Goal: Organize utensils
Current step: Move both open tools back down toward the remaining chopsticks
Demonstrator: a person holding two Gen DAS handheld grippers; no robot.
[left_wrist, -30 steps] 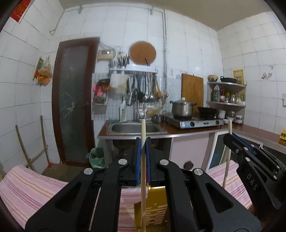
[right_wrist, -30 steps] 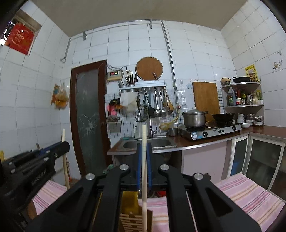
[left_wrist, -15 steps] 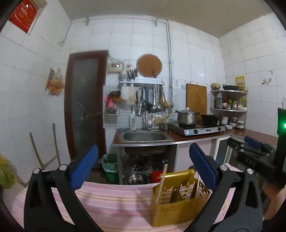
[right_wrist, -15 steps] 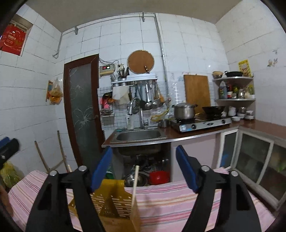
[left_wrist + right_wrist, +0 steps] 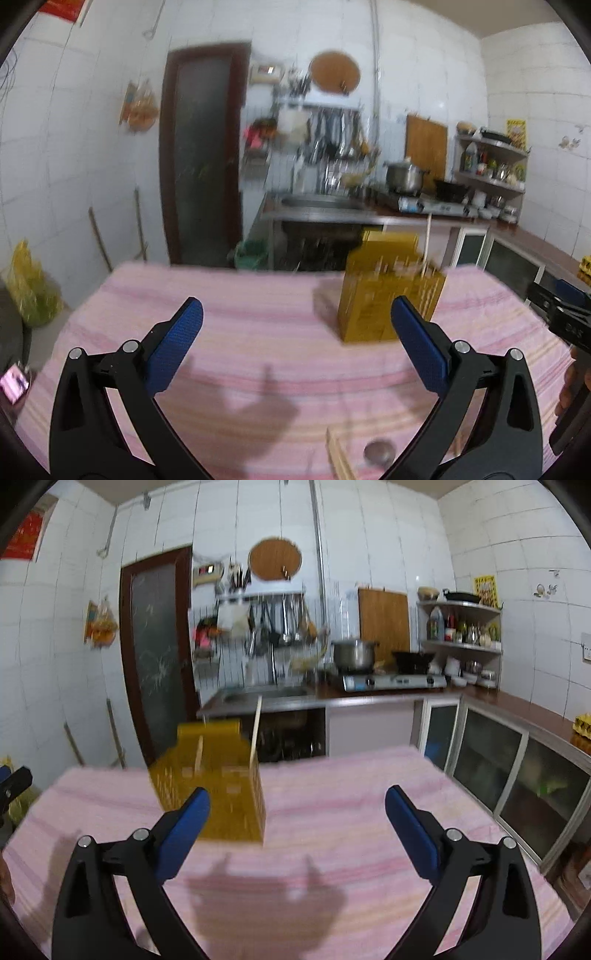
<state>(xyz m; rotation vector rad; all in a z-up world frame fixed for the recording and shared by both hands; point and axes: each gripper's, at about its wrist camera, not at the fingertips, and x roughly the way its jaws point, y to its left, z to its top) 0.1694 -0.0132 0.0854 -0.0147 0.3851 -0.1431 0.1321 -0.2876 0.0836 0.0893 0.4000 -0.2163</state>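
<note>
Both claws stand wide with nothing between their blue pads. The left claw (image 5: 295, 332) has bare striped cloth under it. The right claw (image 5: 297, 814) has just been opening further; its left pad overlaps the lower corner of the yellow holder in its view, but only in front of it, not pressing on it.

The yellow perforated utensil holder (image 5: 388, 291) stands upright on the pink-striped worktop (image 5: 240, 325), right of centre in the left wrist view and left of centre in the right wrist view (image 5: 218, 786). Pale chopsticks (image 5: 255, 731) rise out of its top, leaning a little; motion blur keeps me from counting them.

I judge that a drop-off into the holder is done and the step in hand is the reach for the next piece. At the bottom edge of the left wrist view, right of centre, lie the ends of more pale sticks (image 5: 338, 458) and a small round metal piece (image 5: 377, 451), perhaps a spoon bowl, though it is too blurred to say.

The next move calls for lowering one claw over those loose pieces, lining the pads across a stick, and closing gently so that it does not roll on the cloth. The other claw (image 5: 557, 314) waits at the right edge of the frame.
</note>
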